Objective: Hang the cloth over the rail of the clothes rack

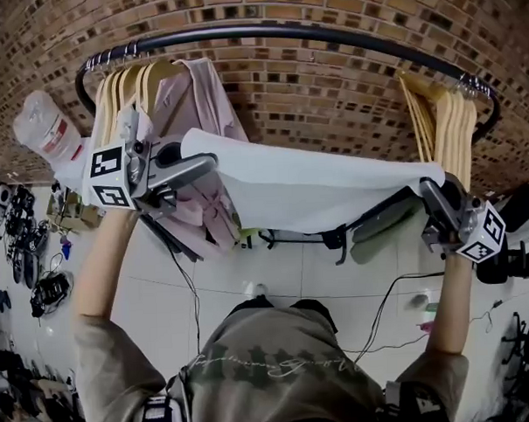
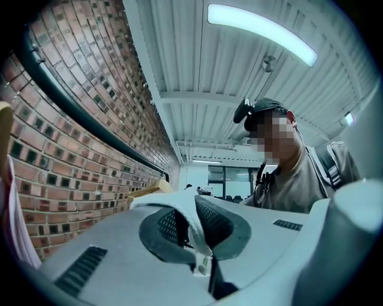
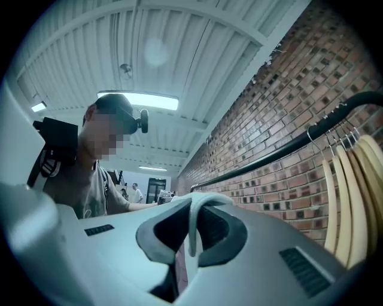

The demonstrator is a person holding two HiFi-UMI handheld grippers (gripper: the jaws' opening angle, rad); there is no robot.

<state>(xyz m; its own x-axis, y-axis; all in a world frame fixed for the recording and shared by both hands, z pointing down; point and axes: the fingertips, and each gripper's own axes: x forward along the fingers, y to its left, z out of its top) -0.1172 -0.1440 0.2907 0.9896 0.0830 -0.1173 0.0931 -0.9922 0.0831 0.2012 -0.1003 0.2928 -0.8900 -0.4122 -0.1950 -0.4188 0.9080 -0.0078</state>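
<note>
Overhead, the head view gave me the whole spread. My left tool (image 1: 208,162) and right tool (image 1: 428,188) each had one end of the white cloth (image 1: 316,190). It hung stretched between them in a wide band. The cloth was below the black rail (image 1: 283,30) and not yet over it, as far as that view told. That view alone showed wooden hangers (image 1: 132,89) bunched at both ends of the rail. It also showed a pink garment (image 1: 199,104) hanging just behind my left tool, in front of the brick wall (image 1: 329,80).

The grip itself I could only read from the tool views. In the left gripper view a folded white edge ran down between the ribbed pads, which were clenched onto it. The right gripper view showed the same, a strip of cloth pinched tight in the gap. Both of those views looked upward past the rail. The left one took in a ceiling lamp (image 2: 263,33), which the head view never caught.
</note>
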